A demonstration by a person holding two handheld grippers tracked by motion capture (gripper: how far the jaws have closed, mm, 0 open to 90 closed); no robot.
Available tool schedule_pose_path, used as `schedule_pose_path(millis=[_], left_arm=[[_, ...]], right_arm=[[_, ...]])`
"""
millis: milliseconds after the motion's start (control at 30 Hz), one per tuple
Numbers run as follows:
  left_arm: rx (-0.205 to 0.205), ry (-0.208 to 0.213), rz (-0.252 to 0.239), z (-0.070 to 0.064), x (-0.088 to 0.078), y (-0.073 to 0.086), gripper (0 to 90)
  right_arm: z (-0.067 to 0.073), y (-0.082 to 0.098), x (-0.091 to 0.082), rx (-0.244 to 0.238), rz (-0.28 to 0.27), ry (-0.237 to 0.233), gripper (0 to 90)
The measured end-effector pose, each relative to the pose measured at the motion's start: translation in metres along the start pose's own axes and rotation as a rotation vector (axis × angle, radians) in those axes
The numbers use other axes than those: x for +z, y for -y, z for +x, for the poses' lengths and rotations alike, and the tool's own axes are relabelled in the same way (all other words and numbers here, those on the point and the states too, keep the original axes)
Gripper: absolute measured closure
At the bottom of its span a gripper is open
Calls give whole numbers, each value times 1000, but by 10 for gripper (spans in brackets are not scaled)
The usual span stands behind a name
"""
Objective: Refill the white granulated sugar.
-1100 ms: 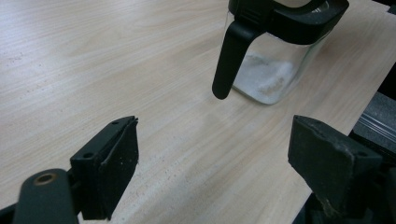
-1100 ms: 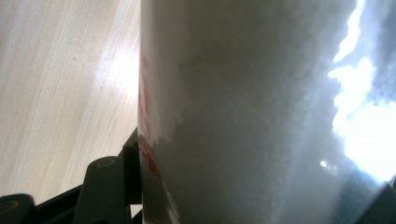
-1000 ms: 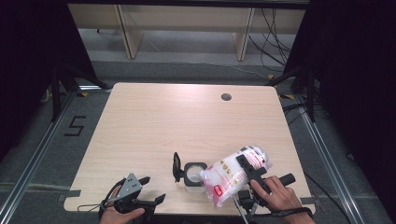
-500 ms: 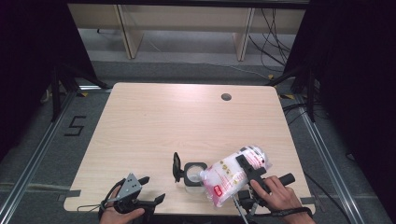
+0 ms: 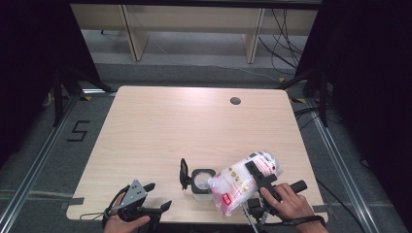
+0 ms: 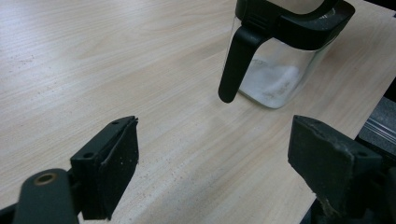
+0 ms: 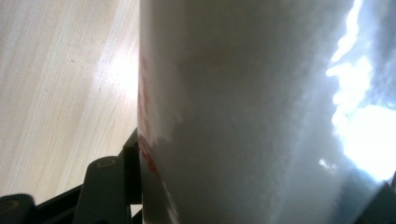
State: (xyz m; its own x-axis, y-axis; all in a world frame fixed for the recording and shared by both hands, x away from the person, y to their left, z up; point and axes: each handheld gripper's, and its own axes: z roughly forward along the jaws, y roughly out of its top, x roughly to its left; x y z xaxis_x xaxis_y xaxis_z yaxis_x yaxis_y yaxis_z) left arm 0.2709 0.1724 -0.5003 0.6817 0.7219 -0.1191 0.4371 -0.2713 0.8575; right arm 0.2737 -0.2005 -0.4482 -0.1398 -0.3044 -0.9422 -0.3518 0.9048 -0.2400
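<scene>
White bag point(image 5: 243, 180) with red print, clear black-lidded jar point(image 5: 200, 183), pale wood-grain table point(image 5: 194, 126).

Table point(image 5: 194, 131): pale wood-grain top, matt, smooth, faint specks near the jug. Jug point(image 6: 280, 70): clear glossy body, glass or plastic, can't tell which; matt black plastic rim and handle; white grainy powder at the bottom. Bag point(image 5: 243, 182): thin clear plastic film, glossy with glare spots, red print, full of white grainy powder. Left gripper point(image 6: 215, 163): black matt plastic jaws, pads dull and slightly dusty. Right gripper point(image 5: 260, 177): same black matt plastic.
</scene>
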Motion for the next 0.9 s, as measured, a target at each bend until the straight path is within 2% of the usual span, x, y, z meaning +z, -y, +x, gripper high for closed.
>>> schedule_pose_path(millis=[67,133,167,200,267,300,333,500,567,633,667,700,733,767,800,833,867,900], left_arm=[[8,2,4,1,-1,1,159],[-3,-2,-3,1,0,0,159],[-4,-3,-2,0,0,0,159],[0,1,1,0,0,0,159],[2,-1,6,0,-1,1,159],[-2,-5,4,0,-1,0,159],[-5,0,-2,1,0,0,159],[-2,-1,1,1,-1,1,159],[-5,-7,1,0,-1,0,159],[-3,0,2,0,-1,1,159],[-3,-4,5,0,-1,1,159],[1,-5,5,1,-1,0,159],[-9,-9,0,0,-1,0,159],[-3,-7,3,0,-1,0,159],[-9,-2,2,0,-1,1,159],[-3,-4,5,0,-1,1,158],[-15,-4,-6,-1,-1,1,159],[2,-8,8,1,-2,0,158]], right_arm=[[0,0,1,-3,-12,11,403],[2,1,0,40,2,-3,403],[1,1,0,45,7,-15,403],[-1,2,1,15,-15,-1,403],[0,2,0,26,0,-1,403],[-1,2,1,9,-6,2,403],[-1,2,1,14,-15,13,402],[-1,3,2,14,-14,14,403],[2,4,0,54,2,-3,403],[2,4,0,57,7,-3,403],[0,4,0,37,1,6,403],[-2,4,0,22,6,-9,403],[-2,5,2,18,-15,17,403],[-2,6,2,11,-19,13,403],[-1,7,0,38,12,-3,403],[-1,7,1,27,0,14,403],[-2,8,2,17,0,15,403],[0,9,0,45,16,6,403]])
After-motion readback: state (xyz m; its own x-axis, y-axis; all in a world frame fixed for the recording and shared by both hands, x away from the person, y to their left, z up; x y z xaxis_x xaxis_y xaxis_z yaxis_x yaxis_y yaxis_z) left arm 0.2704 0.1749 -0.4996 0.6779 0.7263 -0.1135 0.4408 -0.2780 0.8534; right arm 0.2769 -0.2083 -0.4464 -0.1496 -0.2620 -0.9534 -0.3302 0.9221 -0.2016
